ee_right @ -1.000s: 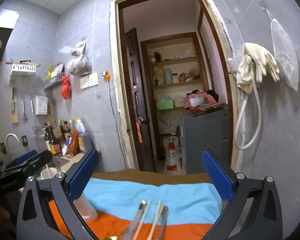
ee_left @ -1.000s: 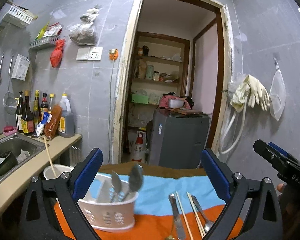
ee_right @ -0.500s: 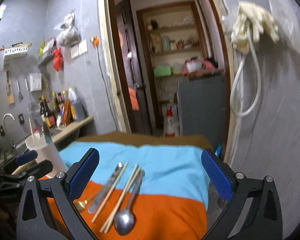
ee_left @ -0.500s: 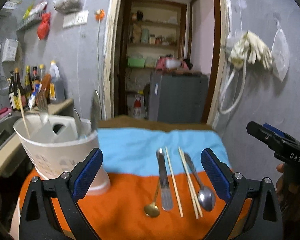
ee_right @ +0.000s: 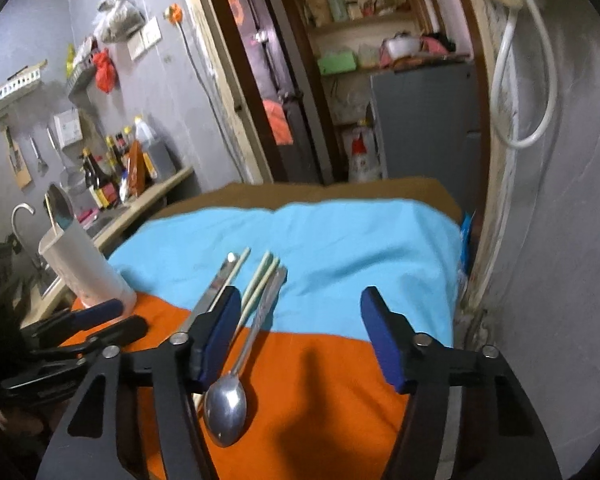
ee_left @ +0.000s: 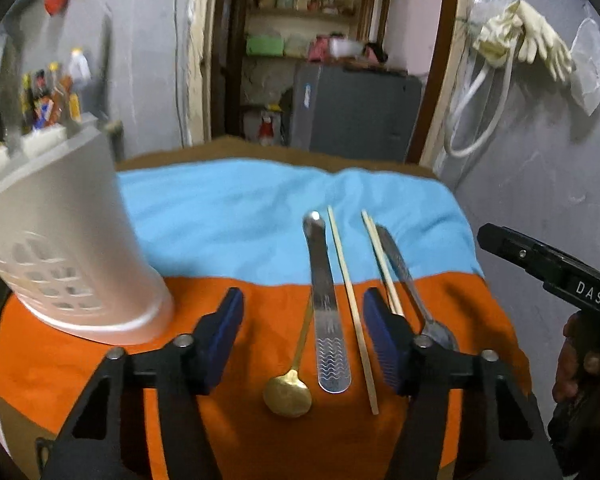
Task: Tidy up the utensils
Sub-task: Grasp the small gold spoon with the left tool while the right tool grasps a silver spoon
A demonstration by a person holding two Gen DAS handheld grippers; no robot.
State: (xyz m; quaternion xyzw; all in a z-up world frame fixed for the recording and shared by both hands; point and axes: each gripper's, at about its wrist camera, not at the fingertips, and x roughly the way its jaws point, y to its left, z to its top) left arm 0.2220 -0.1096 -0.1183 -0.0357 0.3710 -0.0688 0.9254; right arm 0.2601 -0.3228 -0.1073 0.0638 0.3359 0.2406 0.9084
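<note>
On the orange and blue cloth [ee_left: 228, 220] lie a gold spoon [ee_left: 288, 394], a steel knife [ee_left: 325, 300], a single chopstick [ee_left: 352, 308], a chopstick pair [ee_left: 380, 256] and a steel spoon [ee_left: 412, 292]. My left gripper [ee_left: 302, 340] is open, low over the gold spoon, knife and single chopstick. The white utensil holder [ee_left: 64, 240] stands at the left. My right gripper [ee_right: 300, 340] is open above the cloth, with the steel spoon [ee_right: 226, 408] by its left finger. The holder [ee_right: 82, 268] holds a spoon and a chopstick.
A sink counter with bottles [ee_right: 112, 176] stands to the left. A doorway with shelves and a grey cabinet [ee_left: 352, 112] lies beyond the table. A grey wall with gloves and a hose [ee_left: 516, 40] is close on the right.
Both grippers have tilted down and moved closer to the cloth. Both jaws have narrowed. The left gripper now sits over the gold spoon, knife and chopstick.
</note>
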